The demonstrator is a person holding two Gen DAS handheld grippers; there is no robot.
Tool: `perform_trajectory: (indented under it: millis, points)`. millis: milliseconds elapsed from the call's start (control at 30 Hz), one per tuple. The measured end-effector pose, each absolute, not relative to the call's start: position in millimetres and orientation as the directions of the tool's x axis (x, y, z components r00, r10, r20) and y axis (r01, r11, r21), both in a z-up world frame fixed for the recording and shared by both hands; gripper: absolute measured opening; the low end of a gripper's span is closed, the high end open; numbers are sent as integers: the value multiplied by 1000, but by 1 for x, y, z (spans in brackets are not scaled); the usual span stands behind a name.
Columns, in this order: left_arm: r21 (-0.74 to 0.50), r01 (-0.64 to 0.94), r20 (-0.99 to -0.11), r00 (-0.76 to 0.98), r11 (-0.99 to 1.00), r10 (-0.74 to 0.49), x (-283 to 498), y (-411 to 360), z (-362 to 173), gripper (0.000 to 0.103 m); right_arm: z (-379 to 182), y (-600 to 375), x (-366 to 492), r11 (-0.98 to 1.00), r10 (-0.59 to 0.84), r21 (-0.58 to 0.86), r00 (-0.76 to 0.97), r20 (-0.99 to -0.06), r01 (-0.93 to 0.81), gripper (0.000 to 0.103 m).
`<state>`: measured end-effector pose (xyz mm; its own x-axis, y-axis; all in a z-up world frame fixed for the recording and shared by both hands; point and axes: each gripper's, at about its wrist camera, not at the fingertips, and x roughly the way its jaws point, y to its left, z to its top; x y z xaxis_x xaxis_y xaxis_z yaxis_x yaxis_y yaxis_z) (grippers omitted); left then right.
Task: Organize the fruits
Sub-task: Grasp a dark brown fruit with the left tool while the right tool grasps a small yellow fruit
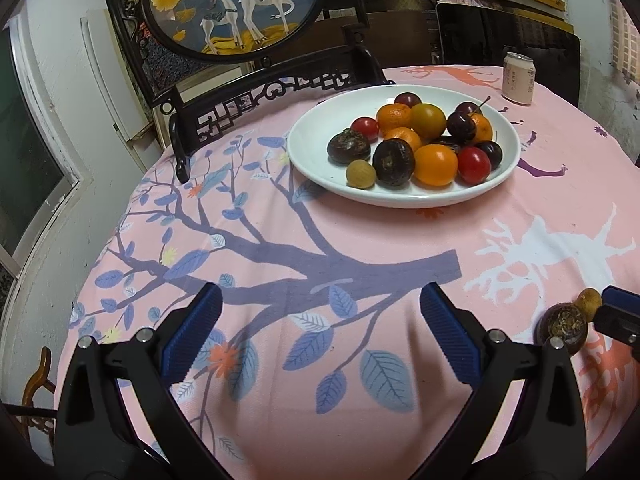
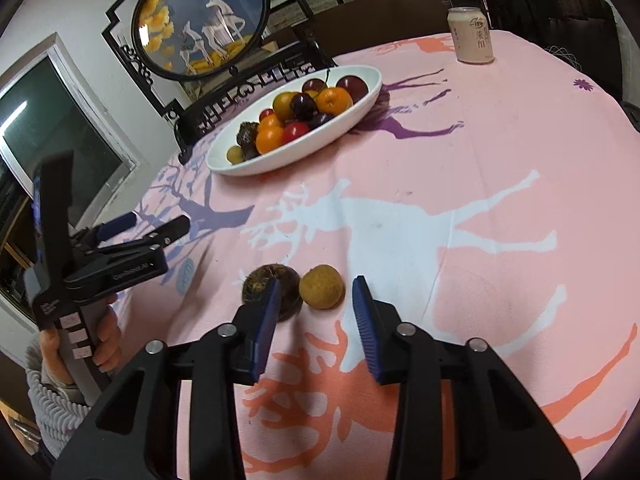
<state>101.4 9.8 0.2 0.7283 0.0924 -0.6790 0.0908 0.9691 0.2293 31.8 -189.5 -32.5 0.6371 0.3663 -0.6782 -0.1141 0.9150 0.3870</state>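
Observation:
A white plate (image 1: 312,148) on the pink tablecloth holds several oranges, cherries, red tomatoes, dark water chestnuts and a tan longan; it also shows in the right wrist view (image 2: 224,162). A tan longan (image 2: 322,286) and a dark water chestnut (image 2: 260,282) lie loose on the cloth. My right gripper (image 2: 316,292) is open, its fingertips on either side of the longan, apart from it. My left gripper (image 1: 320,304) is open and empty over the cloth, well short of the plate. In the left wrist view the loose chestnut (image 1: 560,322) and longan (image 1: 589,301) sit at the far right.
A pink drink can (image 1: 519,78) stands at the back right of the table, also in the right wrist view (image 2: 471,36). A black-framed round deer screen (image 1: 236,4) stands behind the plate. The left gripper (image 2: 132,240) shows at the left of the right wrist view.

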Motion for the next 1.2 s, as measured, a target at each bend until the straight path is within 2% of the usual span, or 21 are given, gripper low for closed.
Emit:
perform_trajectory:
  millis: [67, 467, 633, 767, 933, 1200]
  points:
    - [236, 96, -677, 730, 967, 93, 101, 7, 0, 101, -36, -185, 35, 923, 356, 368, 624, -695, -115, 31]
    - [262, 113, -675, 731, 958, 99, 99, 1, -3, 101, -36, -177, 42, 943, 317, 306, 630, -709, -130, 24]
    - [218, 199, -674, 739, 956, 0, 89, -7, 3, 101, -26, -207, 37, 950, 250, 311, 690, -679, -39, 24]
    - [211, 319, -663, 741, 924, -104, 72, -28, 4, 101, -32, -206, 40, 952, 249, 306, 670, -699, -35, 24]
    - [273, 400, -657, 742, 875, -134, 59, -56, -5, 101, -36, -208, 42, 951, 244, 308, 656, -714, -19, 24]
    - [238, 513, -708, 673, 825, -215, 55, -84, -19, 101, -33, -210, 41, 945, 257, 326, 665, -702, -21, 24]
